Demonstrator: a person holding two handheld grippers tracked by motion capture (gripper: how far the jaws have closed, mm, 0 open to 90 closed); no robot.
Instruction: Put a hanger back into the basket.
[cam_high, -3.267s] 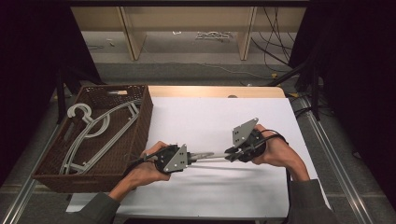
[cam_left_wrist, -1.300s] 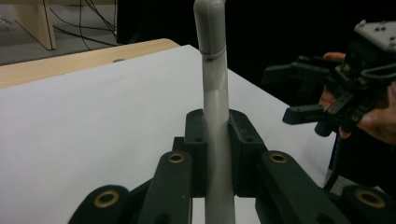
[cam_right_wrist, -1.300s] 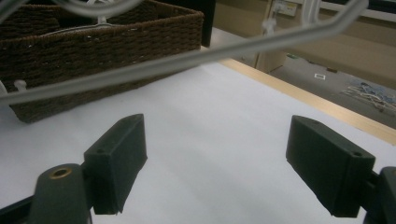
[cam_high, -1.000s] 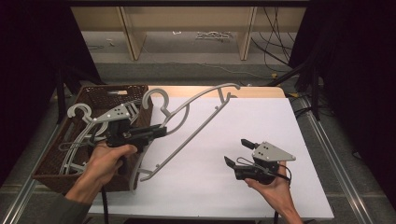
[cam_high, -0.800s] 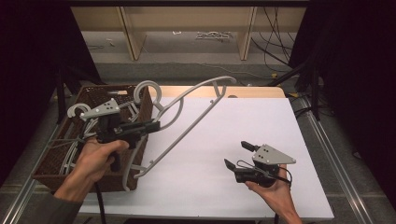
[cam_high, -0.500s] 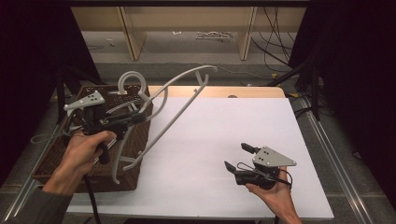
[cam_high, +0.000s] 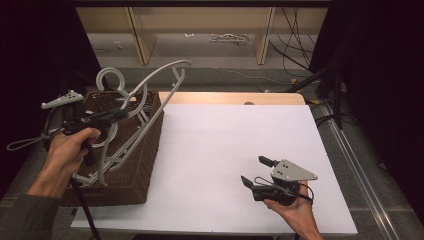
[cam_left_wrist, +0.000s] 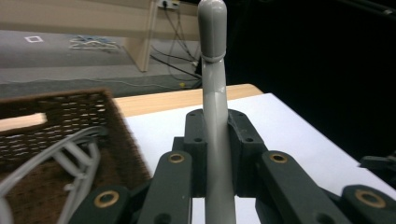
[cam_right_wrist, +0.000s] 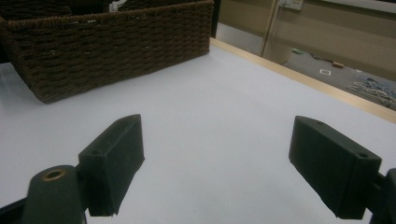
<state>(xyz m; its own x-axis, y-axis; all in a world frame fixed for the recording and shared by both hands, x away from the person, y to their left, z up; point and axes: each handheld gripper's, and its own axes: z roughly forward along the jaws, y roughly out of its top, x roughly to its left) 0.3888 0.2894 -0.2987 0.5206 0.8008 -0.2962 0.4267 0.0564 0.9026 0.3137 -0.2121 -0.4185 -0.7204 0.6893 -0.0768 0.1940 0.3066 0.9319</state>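
While clamped in left tool (cam_high: 117, 114), hanger (cam_high: 150, 85) tilts above basket (cam_high: 142, 150)

Lab recording bay, black curtains (cam_high: 30, 50), white-topped table (cam_high: 225, 150), loose floor cables (cam_high: 295, 35), bare wooden frame (cam_high: 140, 30)

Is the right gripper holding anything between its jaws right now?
No, the right gripper has its jaws spread wide apart, with just the bare white table showing between them.

White table (cam_high: 215, 150) under wicker basket (cam_high: 137, 165)
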